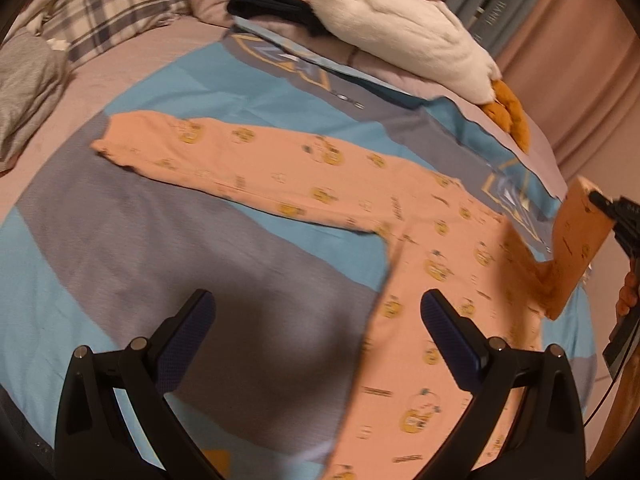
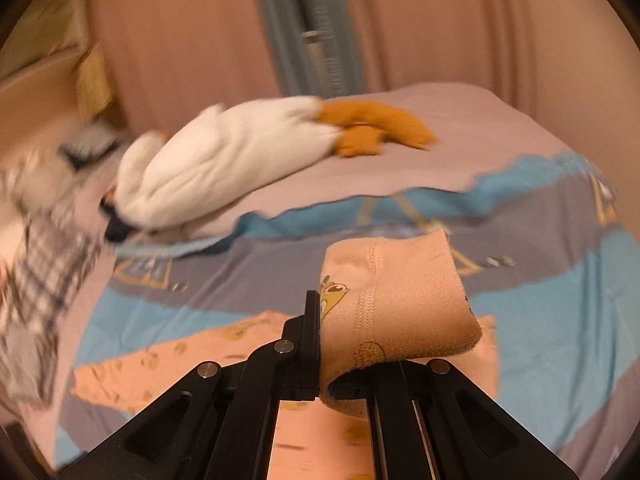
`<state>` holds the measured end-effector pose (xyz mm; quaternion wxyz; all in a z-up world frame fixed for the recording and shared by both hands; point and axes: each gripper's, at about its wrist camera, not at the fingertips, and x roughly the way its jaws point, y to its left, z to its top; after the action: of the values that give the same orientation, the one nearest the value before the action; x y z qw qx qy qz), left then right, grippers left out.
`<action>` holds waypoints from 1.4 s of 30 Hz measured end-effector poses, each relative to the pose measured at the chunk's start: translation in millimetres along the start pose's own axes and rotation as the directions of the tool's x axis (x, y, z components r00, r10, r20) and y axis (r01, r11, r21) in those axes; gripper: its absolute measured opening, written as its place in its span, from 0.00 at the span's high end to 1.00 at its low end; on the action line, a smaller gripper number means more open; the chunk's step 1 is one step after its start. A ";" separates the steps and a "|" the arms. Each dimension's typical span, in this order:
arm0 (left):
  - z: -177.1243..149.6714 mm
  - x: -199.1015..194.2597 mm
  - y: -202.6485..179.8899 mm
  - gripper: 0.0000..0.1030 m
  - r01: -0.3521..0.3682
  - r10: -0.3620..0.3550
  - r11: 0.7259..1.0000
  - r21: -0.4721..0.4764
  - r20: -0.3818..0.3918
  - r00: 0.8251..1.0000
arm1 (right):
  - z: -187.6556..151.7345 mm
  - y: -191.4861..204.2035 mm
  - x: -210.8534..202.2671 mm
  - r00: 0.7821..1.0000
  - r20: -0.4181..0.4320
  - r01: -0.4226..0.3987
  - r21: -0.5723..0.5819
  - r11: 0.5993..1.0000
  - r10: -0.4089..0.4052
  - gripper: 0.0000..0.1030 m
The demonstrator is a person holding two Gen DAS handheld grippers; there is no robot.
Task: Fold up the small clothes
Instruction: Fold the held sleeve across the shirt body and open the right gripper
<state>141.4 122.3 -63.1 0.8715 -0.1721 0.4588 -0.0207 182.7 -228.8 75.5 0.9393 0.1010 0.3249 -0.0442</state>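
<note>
A small peach garment with yellow prints (image 1: 432, 280) lies spread on a blue and grey mat (image 1: 200, 240) on the bed. One long part of it stretches to the far left. My left gripper (image 1: 318, 312) is open and empty, just above the garment's left edge. My right gripper (image 2: 320, 320) is shut on the garment's cuff (image 2: 400, 304) and holds it lifted above the mat. In the left wrist view the right gripper (image 1: 596, 200) shows at the far right with the raised cuff (image 1: 576, 240).
A white plush duck with orange feet (image 1: 412, 36) lies at the far edge of the bed, also in the right wrist view (image 2: 224, 160). A dark garment (image 1: 272, 0), plaid pillow (image 1: 108, 4) and grey cloth (image 1: 28, 88) lie at the far left. Curtains hang behind.
</note>
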 end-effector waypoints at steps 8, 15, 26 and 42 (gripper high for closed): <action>16.1 4.3 49.4 0.00 -0.026 0.027 0.995 -0.097 0.005 1.000 | -63.0 130.5 71.7 0.990 -0.122 0.019 -0.354 0.935 -0.066 0.96; 32.0 14.8 74.7 0.00 -0.006 0.008 0.985 -0.175 0.007 1.000 | -123.1 181.5 122.0 0.960 -0.219 0.022 -0.559 0.829 -0.173 0.94; 55.9 34.7 127.3 0.00 0.194 -0.186 0.895 -0.402 0.061 0.981 | -97.0 158.2 71.2 0.890 -0.357 -0.402 -0.318 0.859 0.285 0.49; 67.8 63.2 181.6 0.18 0.297 -0.199 0.729 -0.617 0.224 0.954 | -133.7 180.0 125.9 0.879 -0.412 -0.379 -0.293 0.878 0.242 0.88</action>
<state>210.5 299.8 -135.9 0.7788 -0.5215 0.3469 0.0342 227.9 -26.2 -76.3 0.8595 -0.0173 0.4741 0.1904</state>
